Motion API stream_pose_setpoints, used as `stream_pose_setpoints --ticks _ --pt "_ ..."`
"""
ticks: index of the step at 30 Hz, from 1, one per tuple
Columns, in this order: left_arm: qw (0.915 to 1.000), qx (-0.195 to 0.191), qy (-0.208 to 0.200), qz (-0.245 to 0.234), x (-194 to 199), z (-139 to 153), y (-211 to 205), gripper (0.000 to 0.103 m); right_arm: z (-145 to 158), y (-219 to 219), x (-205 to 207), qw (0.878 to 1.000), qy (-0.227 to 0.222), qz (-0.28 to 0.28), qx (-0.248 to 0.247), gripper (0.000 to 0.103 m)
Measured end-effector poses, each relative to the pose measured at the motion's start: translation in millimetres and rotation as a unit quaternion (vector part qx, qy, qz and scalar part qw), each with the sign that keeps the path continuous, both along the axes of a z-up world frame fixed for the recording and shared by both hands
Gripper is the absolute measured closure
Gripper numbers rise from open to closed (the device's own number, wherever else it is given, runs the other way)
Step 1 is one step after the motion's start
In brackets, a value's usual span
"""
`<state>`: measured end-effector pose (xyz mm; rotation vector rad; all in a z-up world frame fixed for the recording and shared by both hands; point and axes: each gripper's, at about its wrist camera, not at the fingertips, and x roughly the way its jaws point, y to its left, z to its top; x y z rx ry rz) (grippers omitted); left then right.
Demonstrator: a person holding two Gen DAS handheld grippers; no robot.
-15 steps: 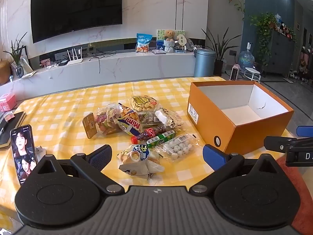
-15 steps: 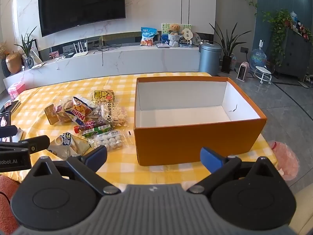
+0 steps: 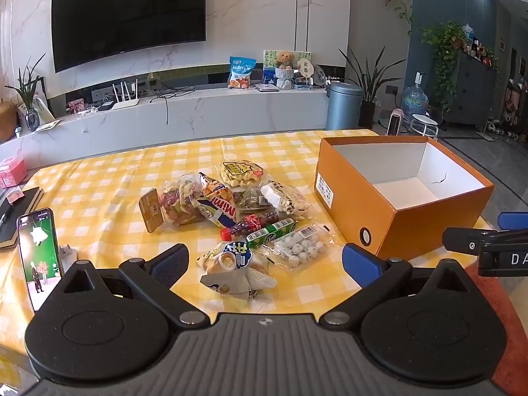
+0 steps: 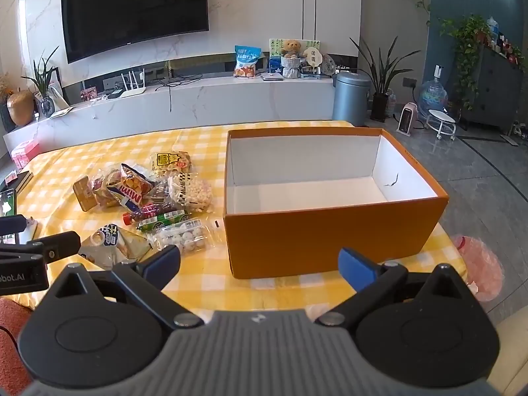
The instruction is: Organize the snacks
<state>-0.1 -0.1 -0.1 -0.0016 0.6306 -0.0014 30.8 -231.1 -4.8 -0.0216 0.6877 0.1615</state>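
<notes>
1 orange box (image 4: 330, 241), open top. Approx 10 snack packs in 1 pile (image 3: 237, 211), some overlap so count's not exact. 1 phone (image 3: 39, 254) w/ screen lit. 1 TV (image 3: 128, 16). 1 teddy bear (image 3: 284, 59). 1 grey bin (image 3: 343, 109). 1 water jug (image 3: 414, 102).

I saw glossy, crinkled plastic snack packets (image 3: 231, 211) on a checked cloth (image 3: 99, 184). The orange box (image 4: 330, 237) looked matt cardboard, white inside.
</notes>
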Motion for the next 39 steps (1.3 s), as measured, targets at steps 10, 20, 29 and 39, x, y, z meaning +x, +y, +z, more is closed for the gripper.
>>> stream_pose_setpoints --ticks 10,20,29,39 --pt "1.0000 -0.001 0.000 0.001 -5.9 -2.7 -1.7 0.000 -1.7 1.8 0.7 1.000 -0.004 -0.005 0.001 0.003" --pt "1.0000 -0.004 -0.002 0.001 -7.3 -2.1 -0.9 0.000 -2.1 3.3 1.2 1.000 -0.002 -0.003 -0.001 0.003" --pt "1.0000 -0.006 -0.002 0.002 -6.9 -2.0 -0.3 0.000 -2.1 4.0 1.9 1.000 0.001 -0.005 -0.001 0.003" --pt "1.0000 -0.007 -0.002 0.002 -7.2 -2.0 0.1 0.000 -3.2 5.0 2.1 1.000 0.000 -0.004 -0.003 0.003"
